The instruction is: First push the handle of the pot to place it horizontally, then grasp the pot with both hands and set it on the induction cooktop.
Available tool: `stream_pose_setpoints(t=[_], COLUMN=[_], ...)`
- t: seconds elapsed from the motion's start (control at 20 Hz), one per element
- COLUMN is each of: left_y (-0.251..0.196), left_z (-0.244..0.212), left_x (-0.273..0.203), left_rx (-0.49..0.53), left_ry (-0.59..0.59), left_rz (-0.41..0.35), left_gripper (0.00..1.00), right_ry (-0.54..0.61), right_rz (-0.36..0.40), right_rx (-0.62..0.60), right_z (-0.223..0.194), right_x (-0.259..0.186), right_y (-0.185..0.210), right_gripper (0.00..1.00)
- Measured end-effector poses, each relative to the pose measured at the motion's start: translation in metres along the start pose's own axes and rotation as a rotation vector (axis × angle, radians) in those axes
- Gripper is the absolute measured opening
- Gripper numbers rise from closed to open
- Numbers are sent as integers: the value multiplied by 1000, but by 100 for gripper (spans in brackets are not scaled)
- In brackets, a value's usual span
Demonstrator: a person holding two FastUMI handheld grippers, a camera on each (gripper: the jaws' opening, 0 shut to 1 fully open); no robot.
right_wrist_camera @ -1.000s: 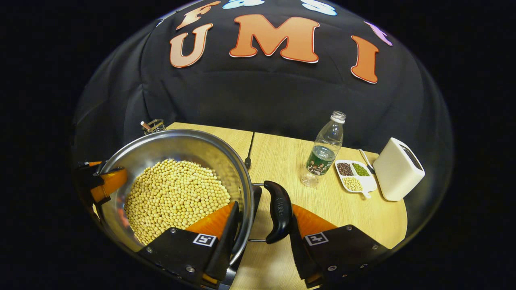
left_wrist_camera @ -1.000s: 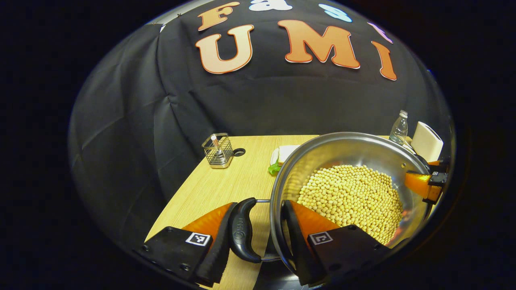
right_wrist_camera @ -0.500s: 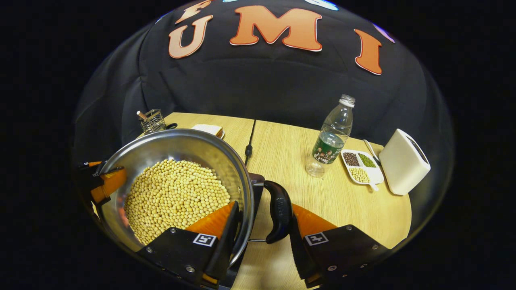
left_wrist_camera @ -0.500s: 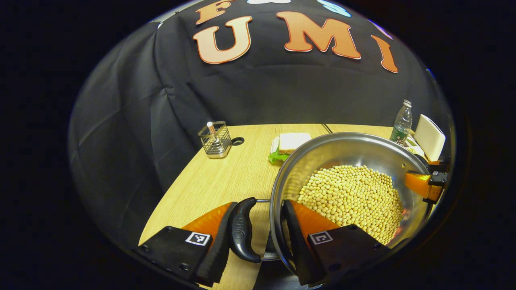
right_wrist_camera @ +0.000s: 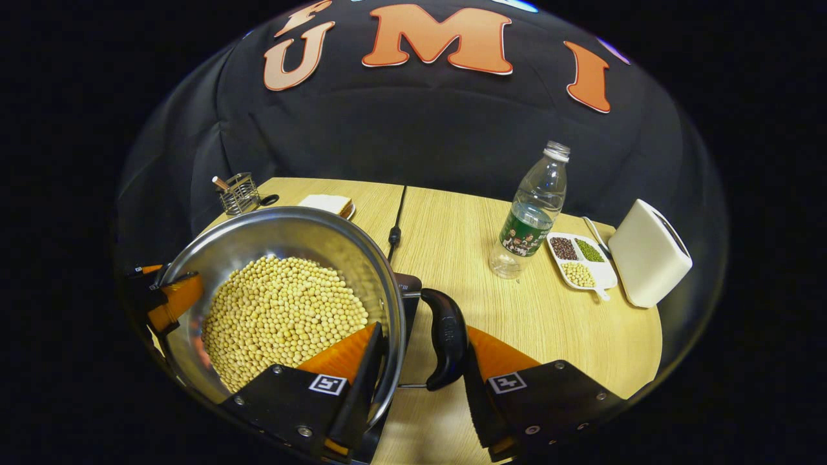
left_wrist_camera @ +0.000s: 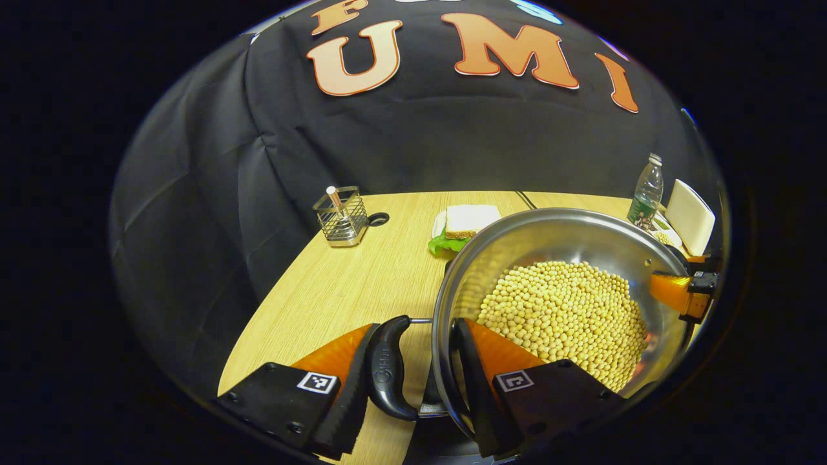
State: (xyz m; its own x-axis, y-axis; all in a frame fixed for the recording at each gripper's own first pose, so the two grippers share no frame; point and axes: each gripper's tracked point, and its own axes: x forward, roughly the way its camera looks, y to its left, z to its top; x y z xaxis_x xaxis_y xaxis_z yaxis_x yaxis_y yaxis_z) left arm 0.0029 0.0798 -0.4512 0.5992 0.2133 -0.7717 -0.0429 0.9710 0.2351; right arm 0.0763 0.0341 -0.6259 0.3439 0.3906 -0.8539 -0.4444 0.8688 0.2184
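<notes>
Your left gripper (left_wrist_camera: 413,371) and right gripper (right_wrist_camera: 420,374) jaws each clamp the pot (left_wrist_camera: 555,239) by rim and handle; bean tray (right_wrist_camera: 579,268) beside the bottle (right_wrist_camera: 531,213) in right gripper view.

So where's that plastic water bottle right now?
In the right gripper view the water bottle stands upright on the far right of the table, just left of the small sectioned dish and the white box.

Cooktop (right_wrist_camera: 408,287) mostly hidden under pot (right_wrist_camera: 310,229).
</notes>
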Motion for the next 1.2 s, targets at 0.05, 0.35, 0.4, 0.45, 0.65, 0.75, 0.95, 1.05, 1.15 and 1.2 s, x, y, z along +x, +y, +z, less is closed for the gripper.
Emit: stream_pose_setpoints(t=[0.05, 0.35, 0.4, 0.45, 0.65, 0.75, 0.95, 1.05, 1.15, 1.2], left_y=[0, 5, 10, 16, 20, 27, 49, 56, 66, 73], left_z=[3, 29, 39, 51, 100, 134, 195, 223, 248, 261], left_x=[-2, -9, -16, -24, -62, -103, -186, -225, -268, -291], left_rx=[-7, 25, 37, 42, 2, -31, -90, -107, -131, -145], left_ry=[-10, -103, -136, -170, -333, -420, -580, -659, -717, -751], left_rz=[-3, 22, 34, 47, 51, 44, 44, 42, 41, 34], left_gripper=[72, 77, 80, 76, 80, 85, 86, 92, 98, 100], right_ry=[0, -48, -76, -105, -273, -382, -565, -668, -776, -817], right_rz=[-3, 26, 28, 29, 33, 25, 74, 18, -50, -77], right_rx=[-4, 14, 19, 28, 52, 46, 56, 16, -17, -15], right_z=[-1, 16, 24, 32, 83, 112, 160, 184, 208, 216], right_x=[-1, -20, -29, -41, -105, -146, -240, -285, -329, -348], right_y=[1, 0, -3, -7, -27, -41, -54, -80, -102, -113], right_gripper=[67, 77, 77, 77, 78, 78, 83, 95, 94, 94])
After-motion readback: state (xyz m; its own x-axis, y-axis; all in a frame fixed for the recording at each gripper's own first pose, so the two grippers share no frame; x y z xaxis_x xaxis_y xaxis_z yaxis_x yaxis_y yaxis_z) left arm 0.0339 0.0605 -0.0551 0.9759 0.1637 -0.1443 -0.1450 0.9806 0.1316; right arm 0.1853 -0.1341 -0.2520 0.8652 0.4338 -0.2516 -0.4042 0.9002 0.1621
